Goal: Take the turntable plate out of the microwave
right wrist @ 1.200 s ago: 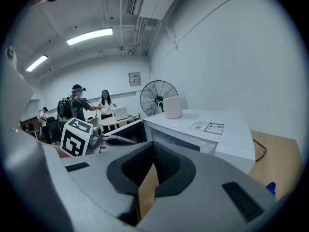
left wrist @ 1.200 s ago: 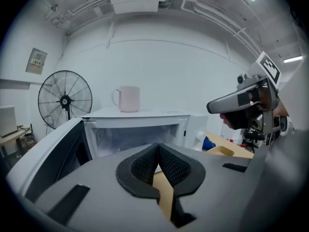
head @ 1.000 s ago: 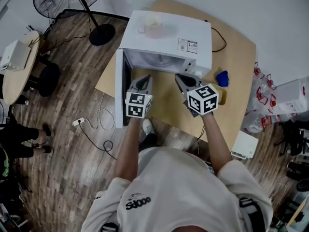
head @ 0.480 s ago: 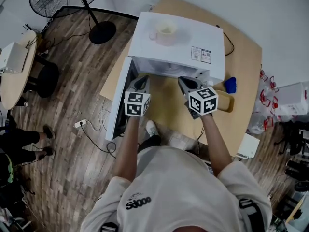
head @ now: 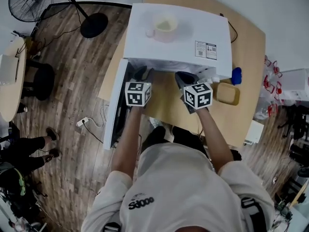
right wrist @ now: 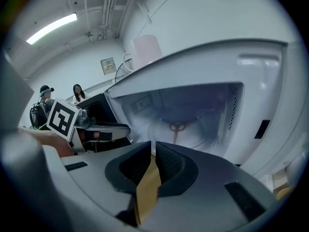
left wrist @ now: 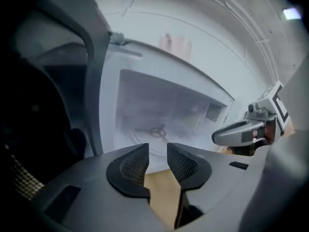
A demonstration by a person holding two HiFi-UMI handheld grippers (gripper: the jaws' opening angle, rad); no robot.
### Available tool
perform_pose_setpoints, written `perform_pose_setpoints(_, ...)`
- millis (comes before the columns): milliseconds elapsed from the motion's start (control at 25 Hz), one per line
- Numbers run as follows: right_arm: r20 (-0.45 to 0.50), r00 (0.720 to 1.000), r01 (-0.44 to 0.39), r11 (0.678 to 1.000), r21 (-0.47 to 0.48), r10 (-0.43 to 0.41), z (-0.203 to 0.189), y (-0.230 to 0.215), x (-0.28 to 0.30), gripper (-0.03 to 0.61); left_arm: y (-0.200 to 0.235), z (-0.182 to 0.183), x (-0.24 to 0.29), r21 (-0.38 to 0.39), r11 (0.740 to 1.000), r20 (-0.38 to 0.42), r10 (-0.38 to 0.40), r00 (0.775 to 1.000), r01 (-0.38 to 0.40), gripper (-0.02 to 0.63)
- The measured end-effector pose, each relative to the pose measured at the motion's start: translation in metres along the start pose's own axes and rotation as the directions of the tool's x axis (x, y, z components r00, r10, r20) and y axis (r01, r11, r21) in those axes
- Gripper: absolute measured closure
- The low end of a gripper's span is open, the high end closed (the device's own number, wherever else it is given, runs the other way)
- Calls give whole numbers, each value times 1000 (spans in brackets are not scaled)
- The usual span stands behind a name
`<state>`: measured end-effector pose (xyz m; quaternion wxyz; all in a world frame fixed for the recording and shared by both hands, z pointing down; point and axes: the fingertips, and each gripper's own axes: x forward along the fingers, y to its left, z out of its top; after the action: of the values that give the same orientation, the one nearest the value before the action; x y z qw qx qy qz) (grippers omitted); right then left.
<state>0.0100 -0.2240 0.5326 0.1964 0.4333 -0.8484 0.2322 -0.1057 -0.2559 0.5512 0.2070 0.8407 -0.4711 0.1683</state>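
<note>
Two handheld grippers hover before the open microwave point(head: 178, 33): the left gripper point(left wrist: 157, 150) has just been opening to a narrow empty gap, the right gripper point(right wrist: 153, 152) is closed and empty, and the turntable plate point(right wrist: 190, 132) lies inside.

microwave point(head: 178, 33) shell: smooth white, slight gloss. turntable plate point(right wrist: 193, 134): clear, glassy. table point(head: 251, 57): matt light wood. my left gripper point(left wrist: 157, 148) pads point(left wrist: 133, 166): matt black, grid-textured.
</note>
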Motion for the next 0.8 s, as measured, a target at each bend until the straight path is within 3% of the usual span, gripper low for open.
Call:
perform_pose_setpoints(400, -57, 998, -32, 999, 28, 34, -26, -15, 27, 514, -20, -12, 43, -237, 969, -3, -66, 998, 64, 442)
perform_pose_setpoints(560, -66, 997, -36, 999, 12, 37, -28, -20, 30, 491, -24, -17, 53, -314, 948, -3, -46, 999, 42, 420)
perform_pose_setpoints(800, -85, 995, -46, 998, -32, 44, -30, -21, 37, 483, -5, -22, 59, -497, 867, -2, 36, 999, -33, 394)
